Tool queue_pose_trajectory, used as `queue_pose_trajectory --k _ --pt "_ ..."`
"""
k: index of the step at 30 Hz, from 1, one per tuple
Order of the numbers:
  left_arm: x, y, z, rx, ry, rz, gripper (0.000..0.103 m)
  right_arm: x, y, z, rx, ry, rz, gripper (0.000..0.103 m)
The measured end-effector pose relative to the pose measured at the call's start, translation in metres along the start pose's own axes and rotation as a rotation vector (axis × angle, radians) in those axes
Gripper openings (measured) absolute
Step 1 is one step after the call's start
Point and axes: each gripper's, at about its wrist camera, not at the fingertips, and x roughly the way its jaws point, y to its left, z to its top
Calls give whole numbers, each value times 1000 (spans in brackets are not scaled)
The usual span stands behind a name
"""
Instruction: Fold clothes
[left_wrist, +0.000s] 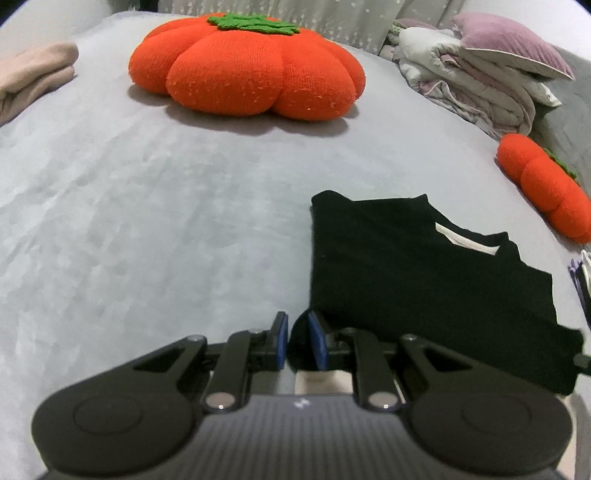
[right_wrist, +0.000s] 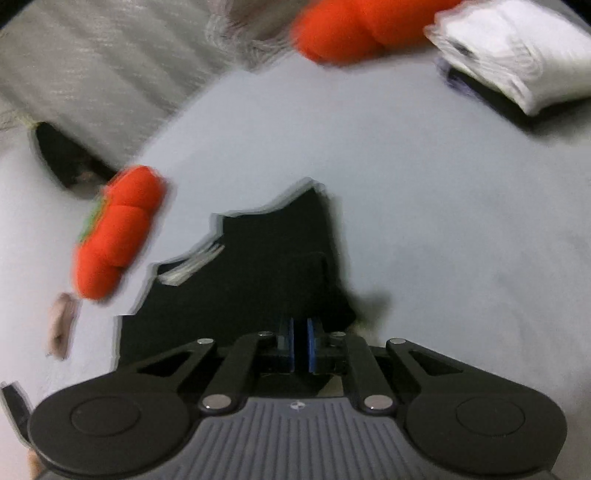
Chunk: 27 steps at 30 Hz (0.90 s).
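Note:
A black shirt (left_wrist: 406, 266) lies folded flat on the grey bed (left_wrist: 129, 221), its white neck label (left_wrist: 465, 240) showing. My left gripper (left_wrist: 298, 341) is at the shirt's near left corner, with its blue pads shut on a dark fold of that corner. In the blurred right wrist view the same shirt (right_wrist: 258, 280) runs right up to my right gripper (right_wrist: 300, 343). Its pads stand nearly together over the shirt's near edge, with dark cloth in the thin gap.
A large orange pumpkin cushion (left_wrist: 251, 70) sits at the far middle of the bed, a smaller one (left_wrist: 546, 188) to the shirt's right. Folded bedding with a purple pillow (left_wrist: 480, 74) is piled far right. A beige garment (left_wrist: 33, 77) lies far left, and folded white clothes (right_wrist: 517, 55) lie beyond.

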Motion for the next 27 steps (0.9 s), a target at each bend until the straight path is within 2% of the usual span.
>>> queue_pose_trajectory --k 2,4,7,9,11,15,18,21,25,27 --pt "-1 -2 0 8 -2 0 14 6 -9 2 34 14 -4 10" --pt "-3 -1 1 7 -2 -17 15 4 -8 5 12 -1 -9 11" --pt "-11 9 6 -48 -29 -44 22 -6 1 6 -70 -44 -26 21" --pt "-17 19 10 -92 -62 -59 27 -15 0 9 -69 -79 -3 31" --pt "-19 27 14 -147 -88 -80 32 -18 -3 12 -50 -104 21 35" --pt "-11 28 19 -182 -104 -103 37 -14 4 11 -93 -101 27 35" --pt "0 14 18 -131 -99 -79 39 -12 18 4 -201 -110 8 35" --pt "12 -1 17 -79 -103 -45 41 -8 31 0 -294 -136 -48 35" --pt "24 -9 20 -71 -114 -30 40 1 30 0 -301 -132 -78 34" --pt "29 -11 20 -70 -112 -19 35 6 29 2 -306 -129 -89 29"
